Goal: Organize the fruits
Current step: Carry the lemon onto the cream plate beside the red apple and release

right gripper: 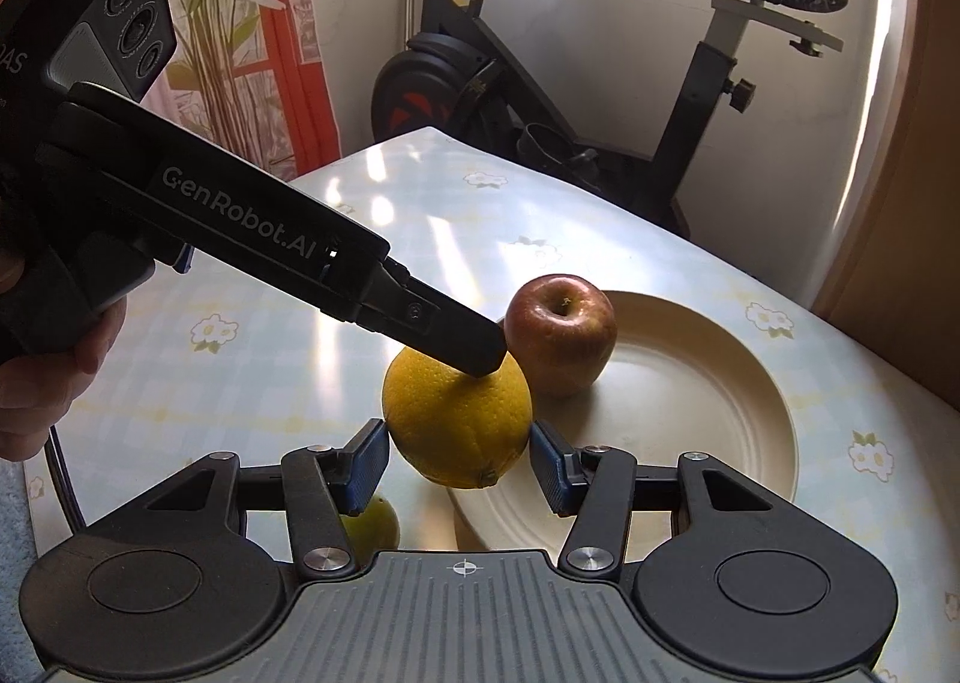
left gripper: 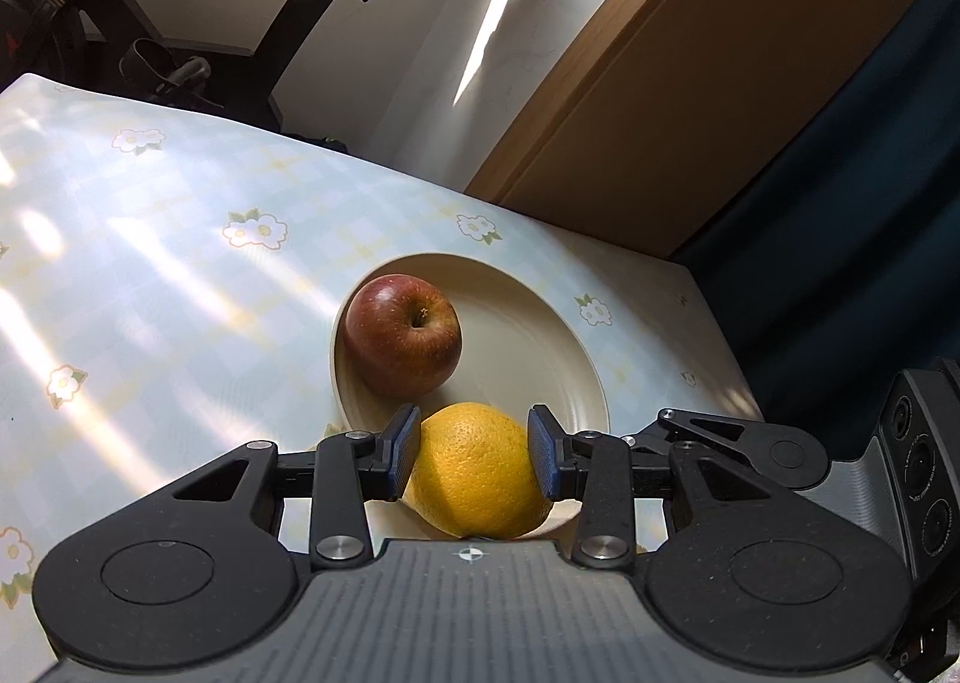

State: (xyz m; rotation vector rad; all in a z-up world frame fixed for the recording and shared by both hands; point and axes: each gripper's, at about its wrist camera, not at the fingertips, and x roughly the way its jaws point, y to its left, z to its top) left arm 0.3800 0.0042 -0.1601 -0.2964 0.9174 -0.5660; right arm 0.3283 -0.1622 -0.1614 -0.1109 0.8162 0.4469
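Orange (right gripper: 457, 425) sits at the near rim of the plate (right gripper: 708, 383), seemingly held just above it, rim under it; a reflection shows on the desk (right gripper: 420, 215) below. Left gripper (left gripper: 474, 446) jaws clamp the orange from both sides, pads pressed into the peel. Right gripper (right gripper: 457, 458) jaws flank the same orange low down; the pads look touching or just short of it, cannot tell if they grip. In the right wrist view the left gripper's finger comes in from upper left and lies across the orange's top. Apple (right gripper: 561, 332) already stands in the plate, stem up, just beside the orange, maybe touching.

Progress, judged: apple placed, orange nearly placed, at the rim and not yet released. Left to do: set it fully inside, open the jaws, back off. No other loose fruit in view.

Around: flowered cloth on the desk, exercise bike (right gripper: 540, 101) behind, wooden cabinet (left gripper: 690, 101) at right.
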